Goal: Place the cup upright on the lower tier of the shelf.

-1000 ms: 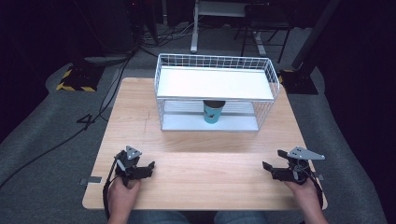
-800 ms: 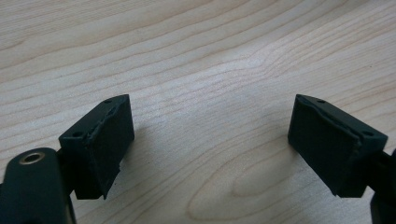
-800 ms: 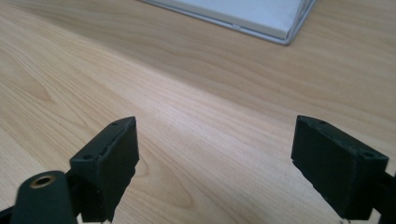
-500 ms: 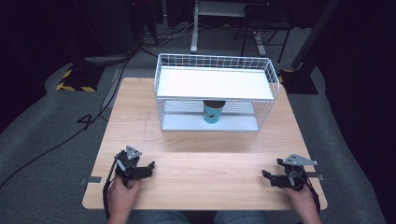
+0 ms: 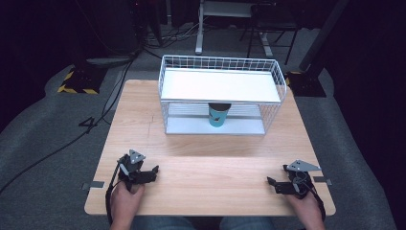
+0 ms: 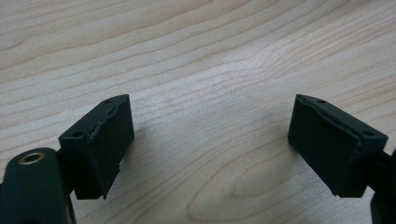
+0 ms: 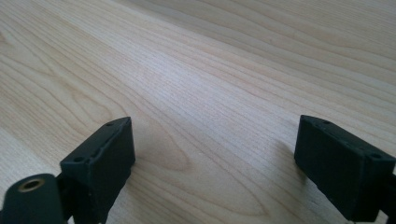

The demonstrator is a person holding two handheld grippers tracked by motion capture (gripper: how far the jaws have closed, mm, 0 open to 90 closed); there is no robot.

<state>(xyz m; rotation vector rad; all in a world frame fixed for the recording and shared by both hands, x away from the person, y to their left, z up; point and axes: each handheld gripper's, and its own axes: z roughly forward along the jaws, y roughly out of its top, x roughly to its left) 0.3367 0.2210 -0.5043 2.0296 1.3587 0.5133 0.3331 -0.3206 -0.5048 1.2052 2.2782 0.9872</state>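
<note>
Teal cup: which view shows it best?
The high view. The teal cup stands upright on the lower level of the white wire rack, under its white shelf, far from both grippers. The left gripper view and right gripper view look along open jaws at bare wooden table, so they add nothing about it.

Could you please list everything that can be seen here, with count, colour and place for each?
Table: one, light wood, centre of the high view.
Wire rack: one, white, far half of the table, with a white shelf board on top.
Cup: one, teal with a dark rim, upright under the rack's shelf, on its lower level.
Floor: grey carpet around the table, with black cables at the left.
Yellow-black striped plate: one, on the floor, far left.
Left gripper: one, black, near left of the table, jaws open over bare wood.
Right gripper: one, black, near right, jaws open over bare wood, having just been opening.
</note>
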